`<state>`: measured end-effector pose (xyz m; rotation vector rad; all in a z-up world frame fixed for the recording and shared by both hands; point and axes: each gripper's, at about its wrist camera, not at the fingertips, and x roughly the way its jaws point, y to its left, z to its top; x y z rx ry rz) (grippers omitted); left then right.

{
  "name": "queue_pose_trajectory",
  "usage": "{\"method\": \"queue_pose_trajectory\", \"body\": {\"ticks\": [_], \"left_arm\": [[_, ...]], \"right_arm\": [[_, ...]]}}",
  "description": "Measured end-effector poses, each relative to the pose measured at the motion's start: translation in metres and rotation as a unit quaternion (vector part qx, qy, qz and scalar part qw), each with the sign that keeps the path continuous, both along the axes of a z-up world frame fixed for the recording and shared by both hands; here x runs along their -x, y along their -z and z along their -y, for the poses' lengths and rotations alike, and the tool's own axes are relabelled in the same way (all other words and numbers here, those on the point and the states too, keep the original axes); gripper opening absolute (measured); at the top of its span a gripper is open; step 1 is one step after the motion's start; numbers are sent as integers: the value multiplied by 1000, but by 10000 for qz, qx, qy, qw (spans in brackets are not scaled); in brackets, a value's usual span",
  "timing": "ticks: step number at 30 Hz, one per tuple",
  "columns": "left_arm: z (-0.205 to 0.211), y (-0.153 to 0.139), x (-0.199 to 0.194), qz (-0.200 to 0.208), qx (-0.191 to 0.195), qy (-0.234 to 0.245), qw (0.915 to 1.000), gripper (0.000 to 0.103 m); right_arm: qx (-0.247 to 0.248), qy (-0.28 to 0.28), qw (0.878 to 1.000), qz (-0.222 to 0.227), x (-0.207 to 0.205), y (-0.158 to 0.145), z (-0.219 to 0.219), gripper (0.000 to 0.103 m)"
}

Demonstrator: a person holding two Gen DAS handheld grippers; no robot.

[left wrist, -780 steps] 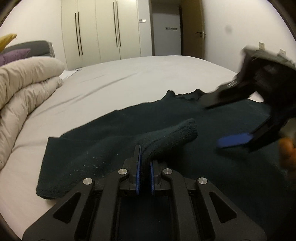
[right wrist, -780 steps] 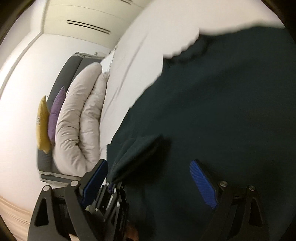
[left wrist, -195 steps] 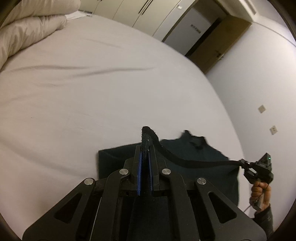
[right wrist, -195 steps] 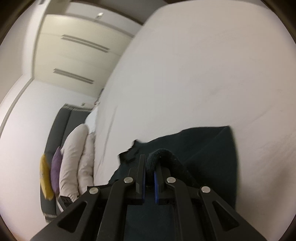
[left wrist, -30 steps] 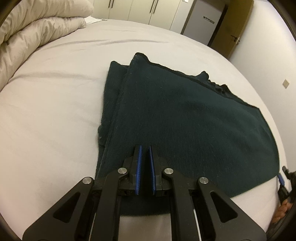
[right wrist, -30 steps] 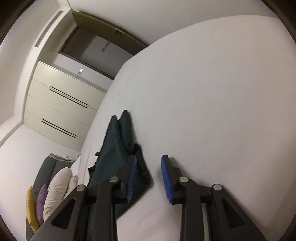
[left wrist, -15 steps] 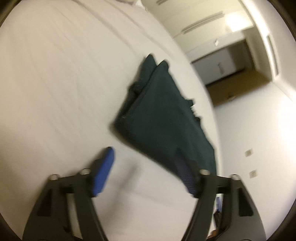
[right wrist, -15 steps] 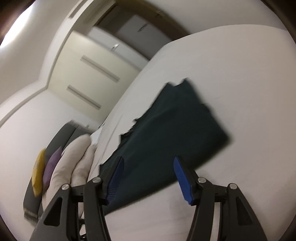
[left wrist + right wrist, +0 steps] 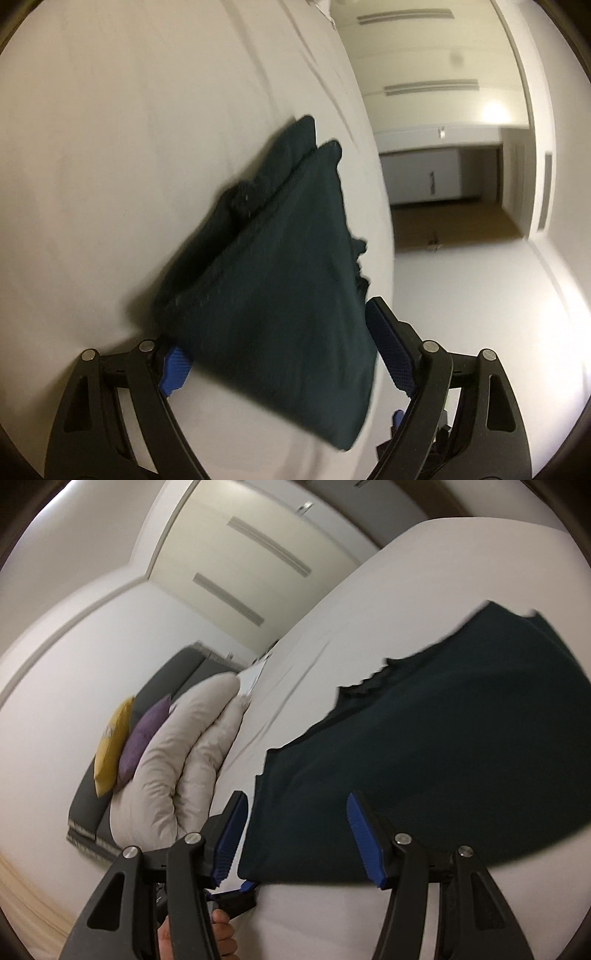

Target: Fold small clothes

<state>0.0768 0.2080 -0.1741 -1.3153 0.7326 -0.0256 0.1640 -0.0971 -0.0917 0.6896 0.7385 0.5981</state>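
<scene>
Left wrist view: a second ago the left tongs [image 9: 284,356] were nipped nearly shut at the hem; now their jaws are opening wide, clear of the folded dark sweater [image 9: 280,266] lying on the bed [image 9: 92,166], long axis running away toward its far corner.

Right wrist view: the right tongs [image 9: 295,840] gape wider than before, empty; the sweater stretches toward the upper right.

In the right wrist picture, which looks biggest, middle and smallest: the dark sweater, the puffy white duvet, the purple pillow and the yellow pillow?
1. Dark sweater, though it lies nearest the camera.
2. Puffy white duvet.
3. Purple pillow and yellow pillow: they look about alike and each is partly hidden, so no ranking between them.
</scene>
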Motion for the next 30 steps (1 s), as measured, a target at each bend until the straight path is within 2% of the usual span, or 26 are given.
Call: {"method": "queue_pose_trajectory", "body": {"ticks": [2, 4, 6, 7, 9, 12, 15, 17, 18, 20, 23, 24, 25, 26, 27, 28, 29, 30], "left_arm": [[-1, 1, -3, 66, 48, -58, 10000, 75], [-1, 7, -7, 40, 62, -67, 10000, 49], [-4, 17, -8, 65, 246, -129, 9996, 31], [-7, 25, -9, 128, 436, -179, 9988, 28], [-10, 30, -9, 267, 516, -210, 9981, 25], [-8, 30, -12, 385, 274, -139, 9988, 23], [-6, 28, -19, 393, 61, -84, 9992, 12], [-9, 26, -24, 385, 40, -51, 9992, 11], [-13, 25, -22, 375, -17, -25, 9993, 11], [-11, 12, -26, 373, -324, 49, 9988, 11], [7, -20, -36, 550, -1062, 260, 9925, 10], [19, -37, -45, 652, -1427, 427, 9867, 10], [42, -62, -59, 806, -1951, 758, 9745, 10], [64, -80, -69, 916, -2440, 1055, 9597, 10], [90, -96, -77, 1017, -2983, 1368, 9391, 10], [113, -106, -82, 1096, -3468, 1600, 9177, 10], [137, -114, -82, 1181, -3996, 1764, 8918, 10], [164, -116, -79, 1288, -4571, 1935, 8585, 10]], "right_arm": [[101, -198, 9998, -19, -17, -3, -18, 60], [224, -403, 9989, -64, -33, -2, -36, 60], [245, -519, 9982, -178, -49, 5, -49, 60], [243, -555, 9976, -332, -59, 11, -55, 60], [248, -555, 9964, -584, -75, 24, -62, 60], [329, -638, 9935, -886, -94, 44, -72, 58], [572, -730, 9883, -1214, -110, 67, -80, 54], [628, -711, 9863, -1349, -115, 79, -78, 36], [545, -722, 9867, -1353, -116, 83, -75, 35], [397, -736, 9878, -1315, -116, 88, -71, 30], [261, -790, 9891, -1213, -113, 93, -65, 24], [165, -825, 9890, -1220, -112, 93, -63, 24], [-46, -847, 9877, -1313, -113, 92, -56, 25], [-256, -868, 9855, -1433, -114, 91, -49, 32], [-594, -908, 9818, -1561, -116, 90, -38, 37], [-860, -921, 9788, -1613, -118, 88, -28, 50], [-1072, -921, 9765, -1629, -120, 85, -19, 63], [-1253, -921, 9742, -1637, -122, 82, -11, 68]]}}
